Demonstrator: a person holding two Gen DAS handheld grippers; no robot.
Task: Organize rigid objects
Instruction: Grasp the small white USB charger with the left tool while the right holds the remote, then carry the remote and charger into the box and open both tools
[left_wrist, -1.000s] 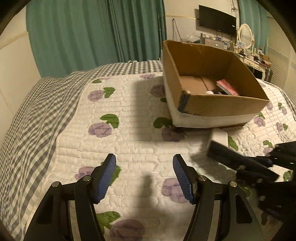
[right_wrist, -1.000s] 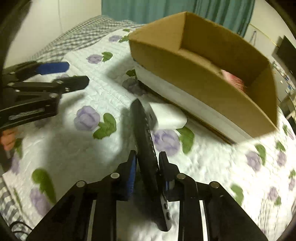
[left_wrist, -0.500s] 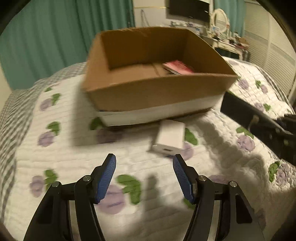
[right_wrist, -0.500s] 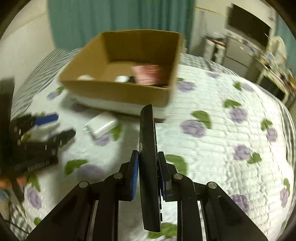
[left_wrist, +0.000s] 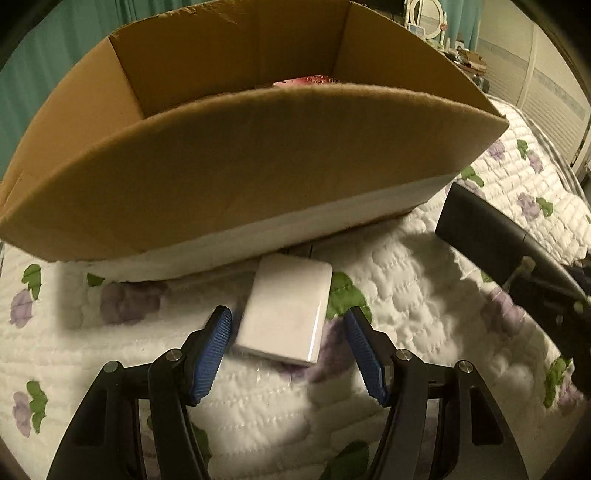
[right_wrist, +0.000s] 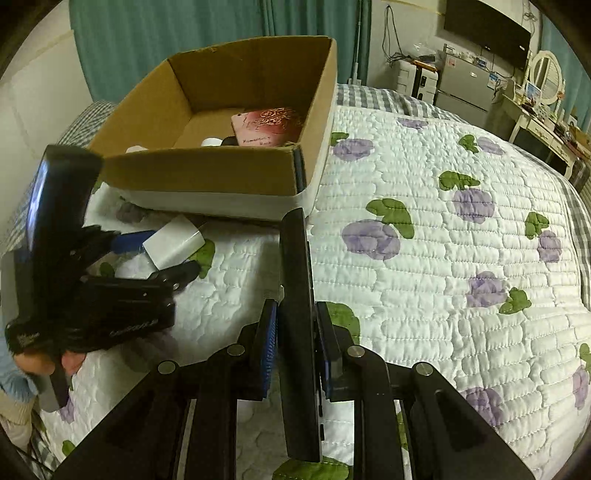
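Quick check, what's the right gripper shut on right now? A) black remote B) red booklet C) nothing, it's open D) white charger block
A: the right gripper is shut on the black remote, held on edge above the quilt; the white charger block lies between the open left gripper's fingers.

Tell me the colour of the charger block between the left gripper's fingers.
White; the charger block shows best in the left wrist view.
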